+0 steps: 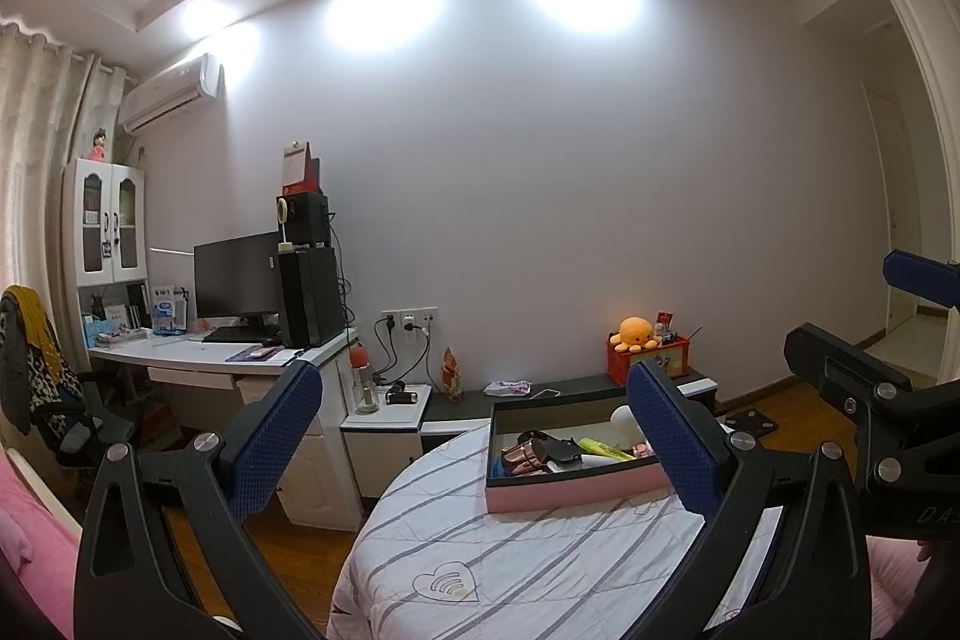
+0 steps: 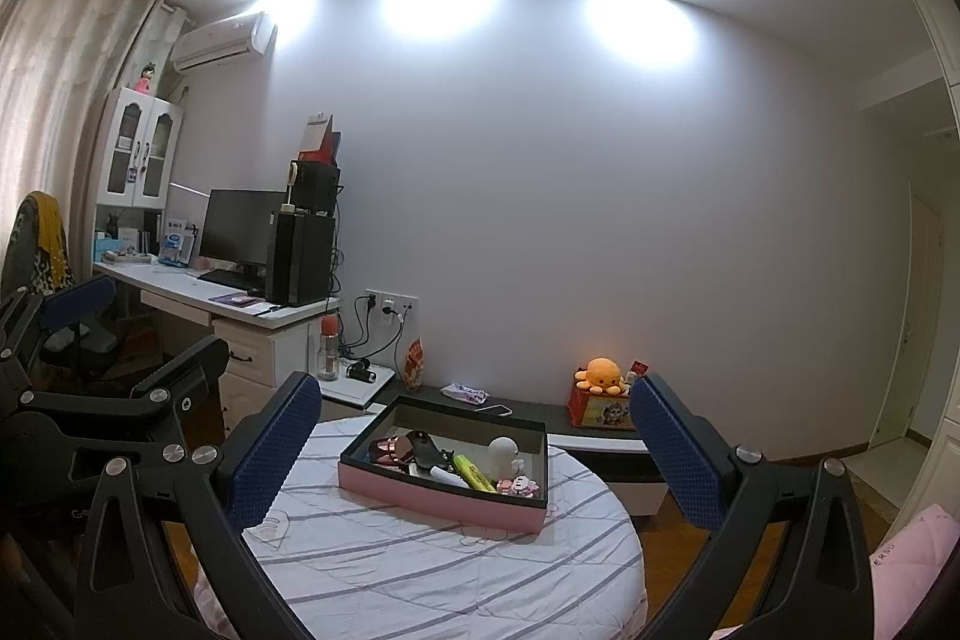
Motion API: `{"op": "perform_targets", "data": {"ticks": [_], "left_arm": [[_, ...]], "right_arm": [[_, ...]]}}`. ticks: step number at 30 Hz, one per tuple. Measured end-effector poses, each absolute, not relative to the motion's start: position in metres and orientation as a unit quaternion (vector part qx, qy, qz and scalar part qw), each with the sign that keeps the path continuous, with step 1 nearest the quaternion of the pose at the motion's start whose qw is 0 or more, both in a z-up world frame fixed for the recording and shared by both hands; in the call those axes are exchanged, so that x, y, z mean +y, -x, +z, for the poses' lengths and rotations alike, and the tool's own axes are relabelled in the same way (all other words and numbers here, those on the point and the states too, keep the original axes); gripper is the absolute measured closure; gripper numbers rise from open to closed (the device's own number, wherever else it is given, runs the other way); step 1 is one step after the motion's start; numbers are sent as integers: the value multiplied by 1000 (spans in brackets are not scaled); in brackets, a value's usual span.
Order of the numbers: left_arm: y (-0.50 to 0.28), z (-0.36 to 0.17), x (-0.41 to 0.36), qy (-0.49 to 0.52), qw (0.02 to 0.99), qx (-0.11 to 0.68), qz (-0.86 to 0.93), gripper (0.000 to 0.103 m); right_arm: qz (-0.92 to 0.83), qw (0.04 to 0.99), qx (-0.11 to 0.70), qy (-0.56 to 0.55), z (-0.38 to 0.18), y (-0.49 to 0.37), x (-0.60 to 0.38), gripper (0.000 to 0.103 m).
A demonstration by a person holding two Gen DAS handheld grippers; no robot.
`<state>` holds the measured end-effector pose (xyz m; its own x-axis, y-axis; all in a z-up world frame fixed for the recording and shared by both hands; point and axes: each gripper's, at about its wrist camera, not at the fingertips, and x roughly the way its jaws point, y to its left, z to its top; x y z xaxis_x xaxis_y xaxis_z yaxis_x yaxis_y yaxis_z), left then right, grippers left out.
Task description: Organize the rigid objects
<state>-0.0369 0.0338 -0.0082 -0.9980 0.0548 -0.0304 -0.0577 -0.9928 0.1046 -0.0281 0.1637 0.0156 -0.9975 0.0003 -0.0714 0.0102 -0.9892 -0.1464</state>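
Bedroom, white wall, round bed [image 2: 420, 568] under a striped quilt. On it, pink tray [image 2: 441, 502] holding yellow highlighter [image 2: 473, 472], white figurine [image 2: 503, 454], dark case [image 2: 427, 451]. Tray ahead of both grippers, long axis running crosswise. Right gripper [image 2: 474, 460] judged nearer. Left gripper [image 1: 480, 436] likewise aimed at tray. Both sets of jaws spread wide, holding nothing, touching nothing.

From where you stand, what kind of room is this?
Most likely a bedroom that doubles as a study. A striped quilt covers what seems to be a bed, a desk holds a computer monitor, and an orange plush octopus sits by the wall.
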Motion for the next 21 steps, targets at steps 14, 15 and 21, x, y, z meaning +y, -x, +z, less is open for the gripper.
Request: {"op": "perform_targets", "data": {"ticks": [14, 15, 21], "left_arm": [[39, -10, 32, 25, 41, 45, 998, 0], [39, -10, 32, 24, 40, 46, 998, 0], [42, -12, 35, 27, 39, 48, 998, 0]], "right_arm": [[-997, 4, 74, -35, 16, 29, 164, 0], [-997, 4, 74, -36, 16, 29, 164, 0], [-996, 2, 75, -39, 15, 29, 164, 0]]}}
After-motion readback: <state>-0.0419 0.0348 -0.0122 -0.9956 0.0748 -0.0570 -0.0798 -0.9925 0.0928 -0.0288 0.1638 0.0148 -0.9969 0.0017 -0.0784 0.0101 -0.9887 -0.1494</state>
